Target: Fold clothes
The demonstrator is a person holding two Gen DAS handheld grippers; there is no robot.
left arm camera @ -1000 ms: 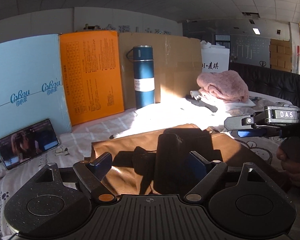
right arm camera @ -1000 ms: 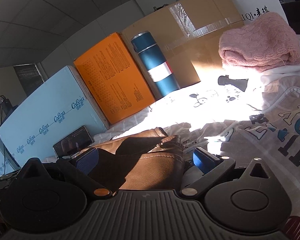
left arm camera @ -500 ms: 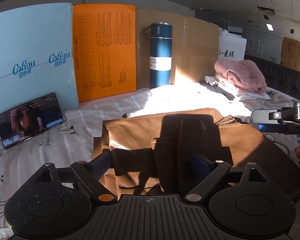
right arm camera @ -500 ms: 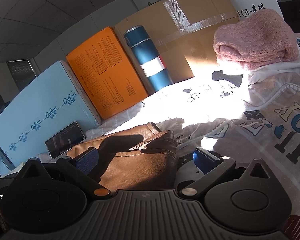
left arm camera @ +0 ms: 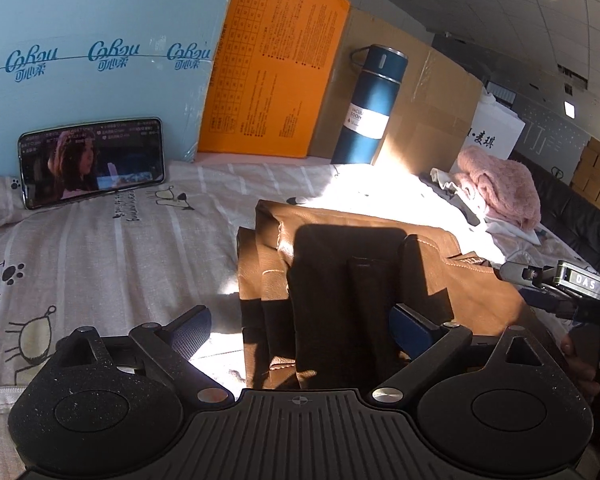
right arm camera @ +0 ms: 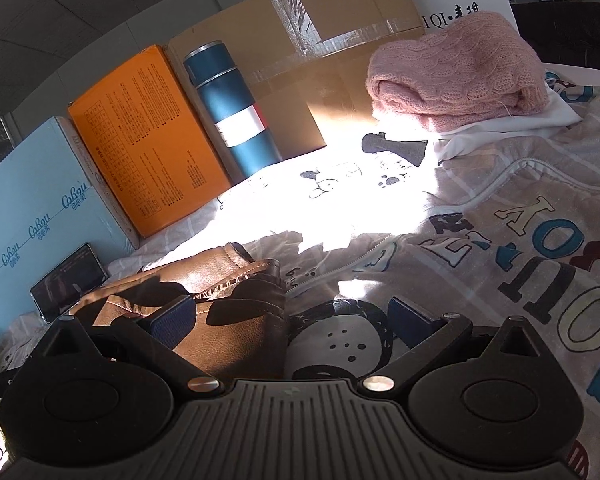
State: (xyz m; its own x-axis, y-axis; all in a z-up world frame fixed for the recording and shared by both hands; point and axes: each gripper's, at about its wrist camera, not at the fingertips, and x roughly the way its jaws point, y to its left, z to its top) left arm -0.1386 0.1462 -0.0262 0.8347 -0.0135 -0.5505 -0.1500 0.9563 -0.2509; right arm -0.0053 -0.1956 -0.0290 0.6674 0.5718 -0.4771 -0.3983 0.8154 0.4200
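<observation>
In the left wrist view, the left gripper [left arm camera: 300, 328], fingers apart, is being swung leftward over the brown jacket [left arm camera: 364, 280] beside the phone [left arm camera: 92, 162], while only the right view shows the right gripper [right arm camera: 290, 316] being held spread above its edge.

Tan-brown garment [left arm camera: 364, 248], pink cable-knit sweater [right arm camera: 460, 68], navy flask [left arm camera: 370, 104] with white band, orange box [left arm camera: 272, 76]

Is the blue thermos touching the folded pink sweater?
Apart. The right wrist view shows sunlit sheet between the blue thermos and the pink sweater.
</observation>
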